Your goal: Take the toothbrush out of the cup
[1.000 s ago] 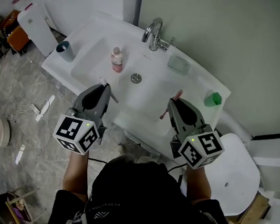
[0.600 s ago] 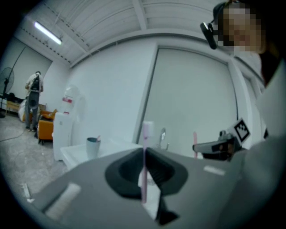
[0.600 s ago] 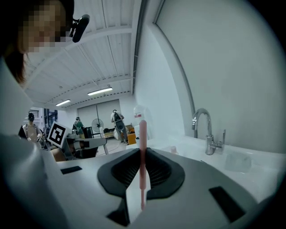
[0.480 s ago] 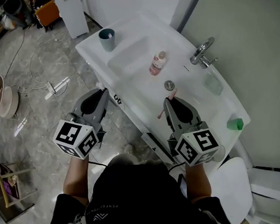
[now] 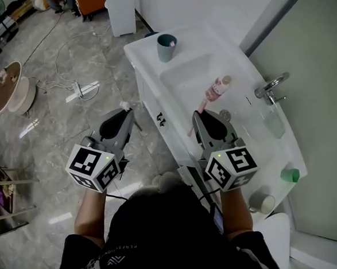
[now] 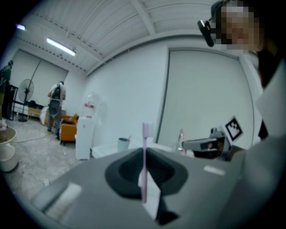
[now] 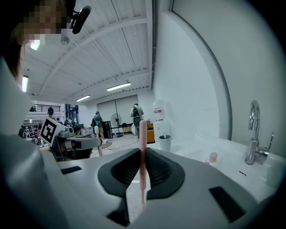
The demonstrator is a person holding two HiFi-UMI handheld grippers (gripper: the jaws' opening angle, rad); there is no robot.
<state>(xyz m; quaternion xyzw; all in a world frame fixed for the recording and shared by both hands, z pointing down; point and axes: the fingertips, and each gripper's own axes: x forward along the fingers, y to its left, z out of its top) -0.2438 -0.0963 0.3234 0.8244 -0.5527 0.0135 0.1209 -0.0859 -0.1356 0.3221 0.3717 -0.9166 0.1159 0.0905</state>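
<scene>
White washbasin [image 5: 184, 74] beside a grey tiled floor [image 5: 54, 123] — the teal cup [image 5: 166, 48] sits on its far corner, something pink at the rim. Out over the floor, the left claw [image 5: 126, 108] is clamped tight on a lilac toothbrush [image 6: 144, 152], upright. At the basin's front edge the right claw [image 5: 199, 117] pinches a pink toothbrush [image 7: 142, 147] — both well apart from the cup.

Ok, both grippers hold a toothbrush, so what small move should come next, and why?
Probably lay the pink toothbrush in the right gripper on the sink rim. The left gripper is shut on a second toothbrush, and the cup seems to hold something pink, so one gripper must be free.
</scene>
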